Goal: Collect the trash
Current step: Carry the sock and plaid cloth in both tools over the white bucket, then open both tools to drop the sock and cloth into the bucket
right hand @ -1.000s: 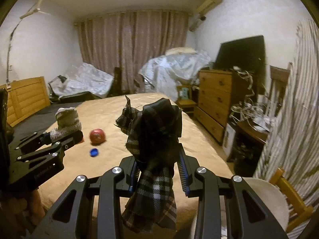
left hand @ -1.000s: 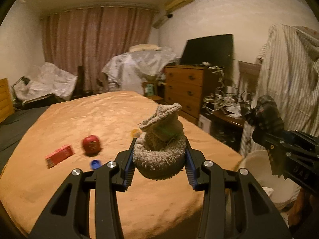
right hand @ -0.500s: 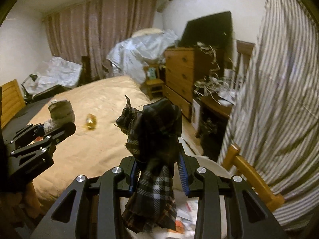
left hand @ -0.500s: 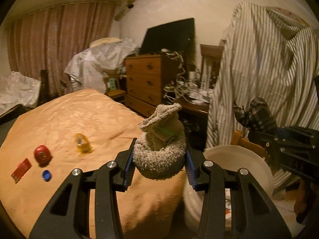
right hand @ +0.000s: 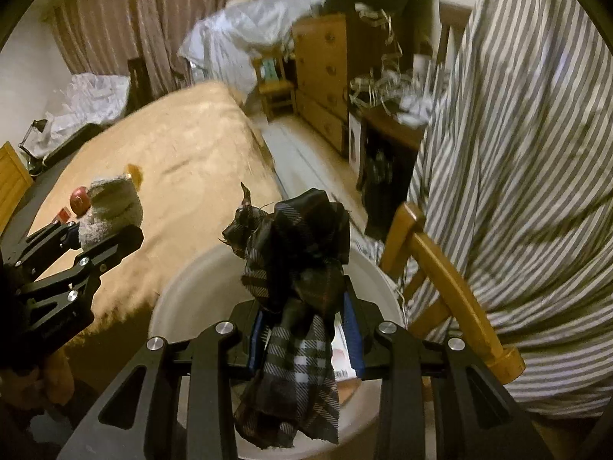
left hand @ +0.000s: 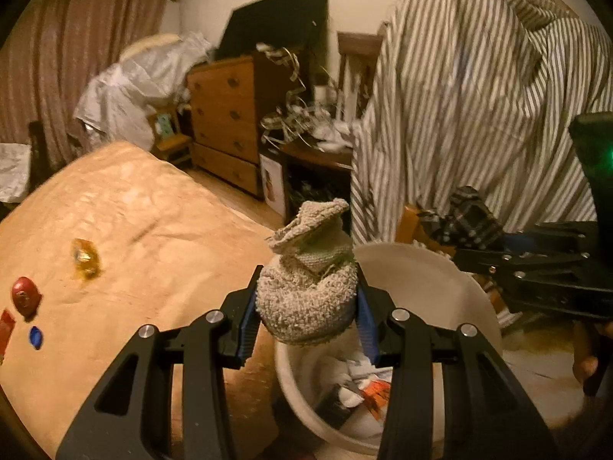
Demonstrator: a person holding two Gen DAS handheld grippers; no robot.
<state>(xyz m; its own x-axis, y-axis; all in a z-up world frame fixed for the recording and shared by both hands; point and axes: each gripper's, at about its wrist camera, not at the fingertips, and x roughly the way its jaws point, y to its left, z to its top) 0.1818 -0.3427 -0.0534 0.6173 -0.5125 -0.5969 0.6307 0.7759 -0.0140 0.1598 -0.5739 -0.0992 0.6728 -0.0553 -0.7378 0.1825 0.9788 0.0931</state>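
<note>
Left tool (left hand: pixel 306 306) grips a balled beige sock (left hand: pixel 306 299) above the white bin (left hand: pixel 440 268). Right tool (right hand: pixel 302 329) grips a dark plaid cloth (right hand: pixel 299 268) over the same bin, beside the bed (left hand: pixel 134 222).

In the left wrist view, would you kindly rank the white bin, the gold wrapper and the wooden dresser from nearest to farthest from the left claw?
1. White bin, directly below the left claw.
2. Gold wrapper, left, on the bed.
3. Wooden dresser, against the far wall.
</note>
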